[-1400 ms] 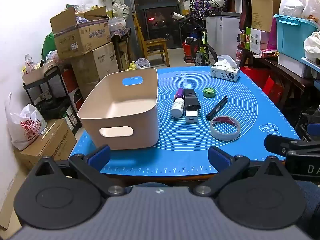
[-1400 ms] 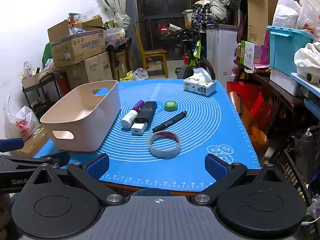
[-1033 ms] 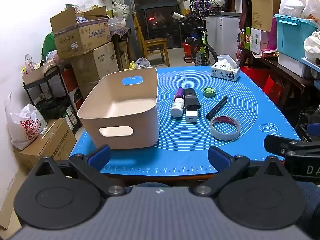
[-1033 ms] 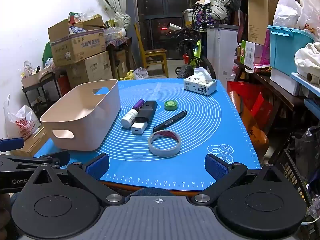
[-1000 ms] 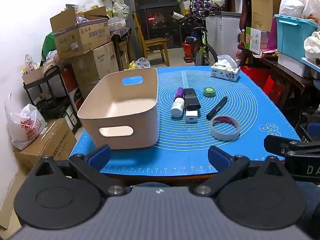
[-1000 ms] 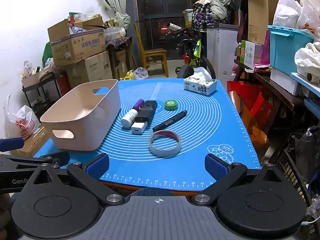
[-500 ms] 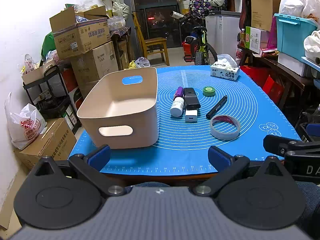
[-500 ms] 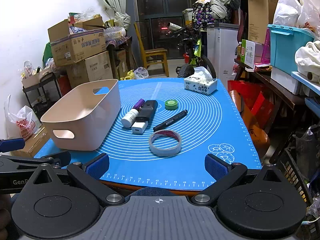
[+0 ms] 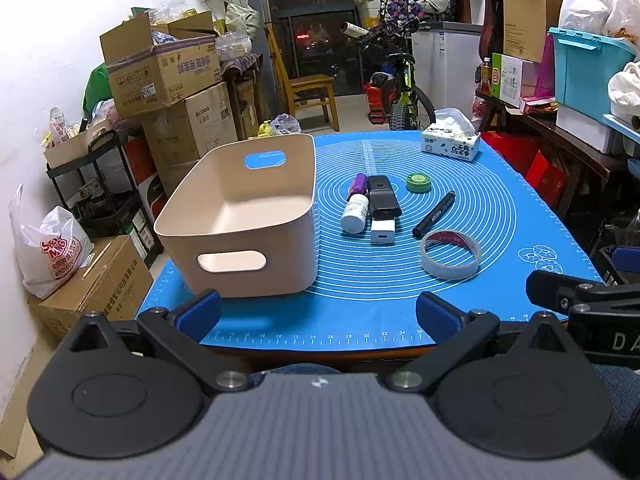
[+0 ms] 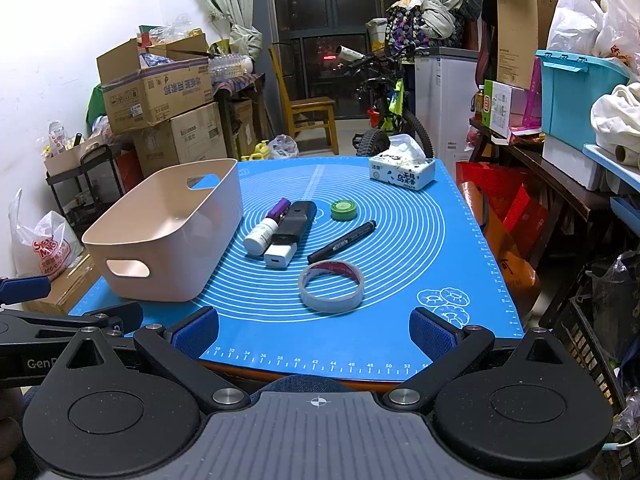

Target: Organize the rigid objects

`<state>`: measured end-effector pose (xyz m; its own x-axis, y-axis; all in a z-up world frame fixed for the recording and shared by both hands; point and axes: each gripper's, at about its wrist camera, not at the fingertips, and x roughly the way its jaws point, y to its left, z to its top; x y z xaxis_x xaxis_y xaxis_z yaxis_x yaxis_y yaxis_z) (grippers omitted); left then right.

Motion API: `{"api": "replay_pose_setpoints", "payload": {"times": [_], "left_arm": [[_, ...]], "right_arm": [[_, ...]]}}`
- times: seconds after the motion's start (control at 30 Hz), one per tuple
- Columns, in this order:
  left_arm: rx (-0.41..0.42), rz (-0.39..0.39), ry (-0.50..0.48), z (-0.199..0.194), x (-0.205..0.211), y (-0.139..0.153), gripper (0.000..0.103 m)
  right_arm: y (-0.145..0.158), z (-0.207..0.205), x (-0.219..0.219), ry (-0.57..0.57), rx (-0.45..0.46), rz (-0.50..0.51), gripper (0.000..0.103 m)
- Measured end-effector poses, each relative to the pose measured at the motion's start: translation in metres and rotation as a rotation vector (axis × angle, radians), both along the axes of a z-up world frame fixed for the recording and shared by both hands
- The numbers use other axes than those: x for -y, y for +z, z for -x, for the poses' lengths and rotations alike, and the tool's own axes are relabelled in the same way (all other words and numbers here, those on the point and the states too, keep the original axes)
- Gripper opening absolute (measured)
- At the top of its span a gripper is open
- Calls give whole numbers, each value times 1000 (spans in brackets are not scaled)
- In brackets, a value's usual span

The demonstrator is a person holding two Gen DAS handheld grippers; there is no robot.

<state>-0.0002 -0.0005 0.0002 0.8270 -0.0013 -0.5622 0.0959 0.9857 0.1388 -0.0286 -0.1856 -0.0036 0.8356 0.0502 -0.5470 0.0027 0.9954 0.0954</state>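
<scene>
An empty beige basket (image 9: 240, 216) (image 10: 168, 236) stands on the left of the blue mat (image 9: 400, 292) (image 10: 400, 320). Beside it lie a white bottle with a purple cap (image 9: 355, 210) (image 10: 264, 234), a black box (image 9: 383, 200) (image 10: 296, 220), a white charger (image 9: 383, 232) (image 10: 280, 256), a green disc (image 9: 418, 182) (image 10: 343, 210), a black marker (image 9: 434, 214) (image 10: 342, 242) and a tape roll (image 9: 450, 254) (image 10: 331, 286). My left gripper (image 9: 318, 312) and right gripper (image 10: 314, 328) are open and empty, at the table's near edge.
A tissue box (image 9: 450, 146) (image 10: 402, 172) sits at the mat's far right. Cardboard boxes (image 9: 160, 68) and a cart stand left of the table; a shelf with a teal bin (image 9: 592, 68) stands on the right. A chair and bicycle are behind.
Both grippers have crept slightly forward toward the table; the objects have not moved and both jaws stay open.
</scene>
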Motion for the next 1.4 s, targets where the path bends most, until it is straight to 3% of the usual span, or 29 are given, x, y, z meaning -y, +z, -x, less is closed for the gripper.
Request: {"api": "replay_pose_setpoints", "payload": {"times": [1.4], "left_arm": [[6,-4,-2,2,-6,-7,102]], "right_arm": [[-7,-1,-8,-2,-3,-10,101]]}}
